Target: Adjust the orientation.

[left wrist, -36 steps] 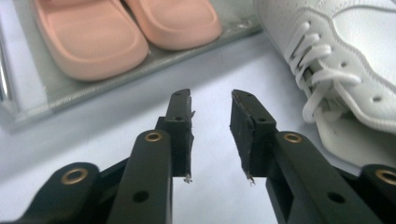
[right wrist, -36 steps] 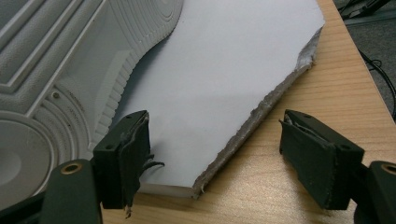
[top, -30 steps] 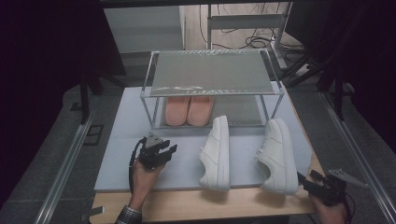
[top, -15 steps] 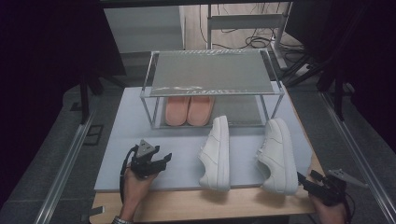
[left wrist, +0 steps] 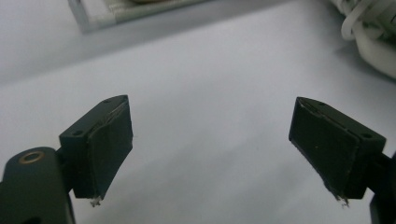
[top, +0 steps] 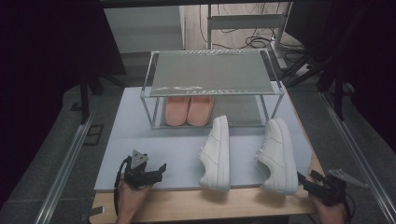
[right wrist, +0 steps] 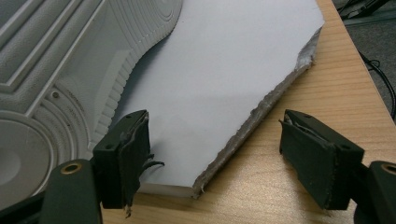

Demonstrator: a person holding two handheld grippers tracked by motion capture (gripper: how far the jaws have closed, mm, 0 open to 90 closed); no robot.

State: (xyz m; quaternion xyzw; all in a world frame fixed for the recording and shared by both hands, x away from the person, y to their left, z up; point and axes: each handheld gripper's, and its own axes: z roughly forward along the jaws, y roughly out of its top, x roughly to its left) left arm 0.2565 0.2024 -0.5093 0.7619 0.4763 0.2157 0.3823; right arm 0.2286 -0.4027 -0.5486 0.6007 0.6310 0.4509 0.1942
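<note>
No readable logos or writing anywhere. Left gripper (top: 156,170) has just been opening its jaws, nothing between them, over the pale mat (top: 130,140). Right gripper (top: 306,179) gapes empty too, just beside the right white sneaker (top: 276,154); the left white sneaker (top: 217,151) lies on its side mid-mat.

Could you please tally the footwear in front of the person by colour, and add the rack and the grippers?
White sneakers: 2, one lying on its side, the other to its right.
Pink slippers: 2, side by side under the rack's shelf.
Metal rack: 1.
Grippers: 2, left gripper and right gripper.
Total: 7
</note>
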